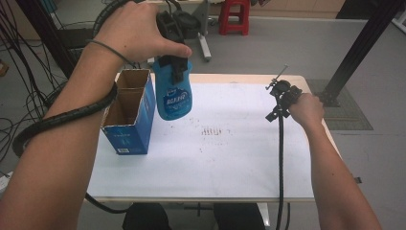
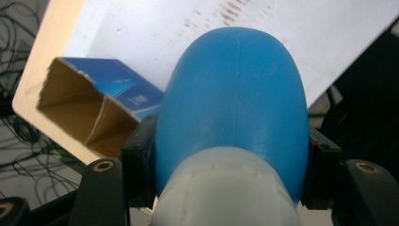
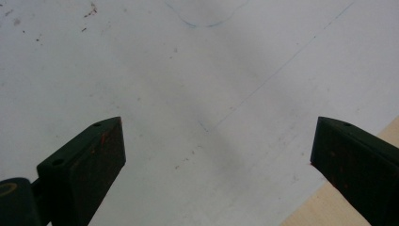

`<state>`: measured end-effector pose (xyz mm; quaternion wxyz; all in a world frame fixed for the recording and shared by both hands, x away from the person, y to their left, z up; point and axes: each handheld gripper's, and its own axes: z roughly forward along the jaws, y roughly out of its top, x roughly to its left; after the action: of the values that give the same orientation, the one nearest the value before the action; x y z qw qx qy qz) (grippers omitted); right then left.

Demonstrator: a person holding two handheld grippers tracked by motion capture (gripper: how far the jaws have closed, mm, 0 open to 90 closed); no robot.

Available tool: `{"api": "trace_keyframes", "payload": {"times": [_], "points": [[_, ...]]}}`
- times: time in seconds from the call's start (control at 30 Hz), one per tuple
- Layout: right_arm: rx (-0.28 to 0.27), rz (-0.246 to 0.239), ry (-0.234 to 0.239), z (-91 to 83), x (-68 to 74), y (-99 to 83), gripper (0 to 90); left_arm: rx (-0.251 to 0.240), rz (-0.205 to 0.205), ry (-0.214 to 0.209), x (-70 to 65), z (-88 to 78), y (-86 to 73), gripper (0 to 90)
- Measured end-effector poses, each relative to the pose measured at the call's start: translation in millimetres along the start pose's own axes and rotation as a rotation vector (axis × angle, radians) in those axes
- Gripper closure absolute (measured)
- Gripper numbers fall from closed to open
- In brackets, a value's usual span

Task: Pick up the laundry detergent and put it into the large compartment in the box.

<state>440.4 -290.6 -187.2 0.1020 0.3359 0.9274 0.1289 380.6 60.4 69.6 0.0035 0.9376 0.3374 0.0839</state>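
A blue plastic bottle (image 1: 174,96) with a white printed label hangs in the air above the table, just right of an open blue cardboard box (image 1: 129,112). My left gripper (image 1: 174,67) is shut on the bottle's top end and points down. In the left gripper view the blue bottle (image 2: 235,108) bulges between the two black jaws, and the open blue box (image 2: 89,110) lies below and to the left. My right gripper (image 1: 282,98) rests over the table's right side. In the right gripper view its jaws stand wide open (image 3: 216,155) over bare white sheet.
A white sheet (image 1: 230,153) covers the wooden table (image 1: 249,77), with a patch of small brown marks (image 1: 210,131) near its middle. A red stool (image 1: 234,17) and a black frame post (image 1: 356,48) stand beyond the table. Cables trail from both grippers.
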Motion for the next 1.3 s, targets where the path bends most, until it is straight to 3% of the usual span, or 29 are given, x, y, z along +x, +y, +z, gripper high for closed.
{"api": "trace_keyframes", "payload": {"times": [0.17,0.43,0.53,0.63,0.73,1.0,1.3], "points": [[-0.005,-0.005,-0.001,-0.9,-0.2,-1.2,3.4,-0.047,-0.125,-0.007,19.6,-12.5,-16.6,37.8],[-0.008,-0.003,0.002,-0.6,-1.0,-2.3,3.4,-0.038,-0.257,0.025,33.5,-24.6,-27.3,37.7],[-0.01,-0.003,0.0,-0.9,-0.7,-2.7,3.4,-0.045,-0.324,0.04,38.5,-27.8,-32.8,37.7],[-0.01,-0.002,0.002,-0.7,-1.4,-3.2,3.4,-0.069,-0.418,0.054,43.0,-30.6,-41.4,37.8],[-0.009,-0.004,-0.001,-1.4,-1.4,-3.6,3.4,-0.062,-0.472,0.064,49.4,-32.6,-46.1,37.8],[-0.01,0.0,-0.002,-2.0,-1.0,-4.3,3.4,-0.04,-0.58,0.075,66.7,-27.8,-56.7,37.8],[-0.005,-0.006,-0.009,-3.2,0.9,-2.3,3.4,-0.054,-0.648,0.066,83.7,-18.8,-72.1,37.8]]}}
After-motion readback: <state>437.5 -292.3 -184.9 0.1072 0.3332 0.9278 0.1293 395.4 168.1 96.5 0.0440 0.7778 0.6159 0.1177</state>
